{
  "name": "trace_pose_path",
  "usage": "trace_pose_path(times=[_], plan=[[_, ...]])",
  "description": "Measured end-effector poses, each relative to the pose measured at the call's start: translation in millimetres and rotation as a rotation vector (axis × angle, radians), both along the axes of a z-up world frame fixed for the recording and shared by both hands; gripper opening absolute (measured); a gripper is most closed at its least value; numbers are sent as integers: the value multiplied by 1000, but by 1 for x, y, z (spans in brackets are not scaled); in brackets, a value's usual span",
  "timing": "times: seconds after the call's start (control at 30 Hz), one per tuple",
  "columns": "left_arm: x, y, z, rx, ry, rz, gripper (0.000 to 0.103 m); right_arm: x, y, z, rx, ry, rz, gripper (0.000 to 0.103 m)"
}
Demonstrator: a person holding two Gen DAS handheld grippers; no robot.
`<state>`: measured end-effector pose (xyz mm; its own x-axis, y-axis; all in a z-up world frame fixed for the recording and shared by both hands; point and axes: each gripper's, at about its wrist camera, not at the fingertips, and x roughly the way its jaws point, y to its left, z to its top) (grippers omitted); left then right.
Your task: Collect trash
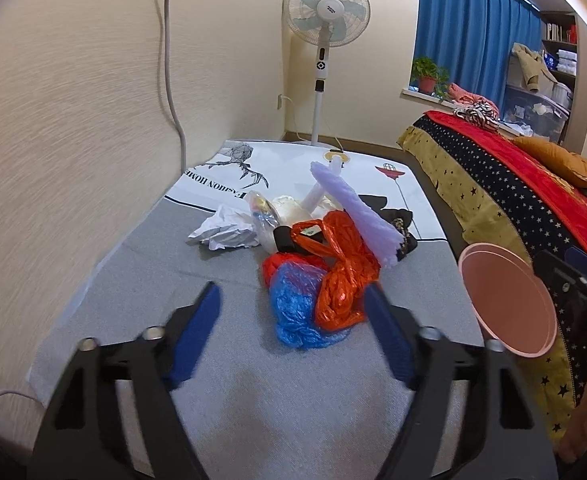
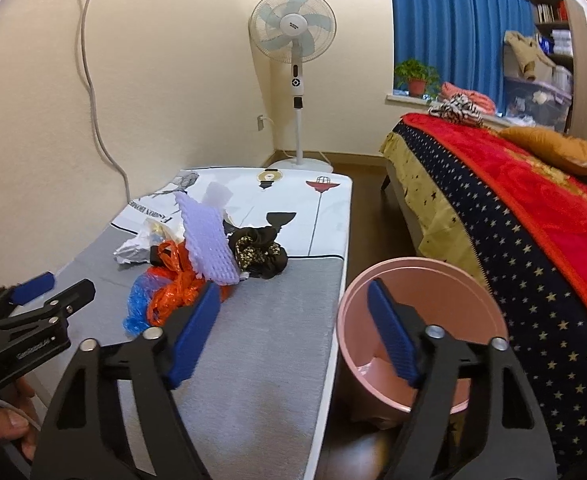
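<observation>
Left gripper (image 1: 293, 320) fingers apart, cloth (image 1: 221, 190) reading "FASHION HOME"

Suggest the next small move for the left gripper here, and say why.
Probably ease the left gripper forward and down onto the crumpled blue plastic bag. Its fingers are apart with nothing between them, that bag is the nearest piece of the trash pile on the grey mat, and the round pink bin stands beside the mat, seemingly empty.

Setting: home bedroom. Indicators: bed (image 2: 533, 216) with star-patterned cover at frame right, pedestal fan (image 2: 293, 36) upper centre, blue curtains (image 2: 453, 24) upper right.
</observation>
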<state>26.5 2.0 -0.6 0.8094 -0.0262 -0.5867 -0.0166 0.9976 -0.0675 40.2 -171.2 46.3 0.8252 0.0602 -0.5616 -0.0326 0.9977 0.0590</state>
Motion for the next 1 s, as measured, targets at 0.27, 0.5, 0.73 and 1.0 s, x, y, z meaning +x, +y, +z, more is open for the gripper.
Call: trace_pose_path(times=[0.27,0.5,0.73,1.0], plan=[[28,-1,-8,-18,12,-17,46,26,-2,-5,81,-7,63,57],[48,0,-22,-43,41,-15,45,65,17,-17,146,4,156,46],[63,5,-34,-65,47,-22,45,101,50,-35,160,42,265,45],[80,-2,-51,-128,87,-92,46,126,71,-64,135,145,333,12]])
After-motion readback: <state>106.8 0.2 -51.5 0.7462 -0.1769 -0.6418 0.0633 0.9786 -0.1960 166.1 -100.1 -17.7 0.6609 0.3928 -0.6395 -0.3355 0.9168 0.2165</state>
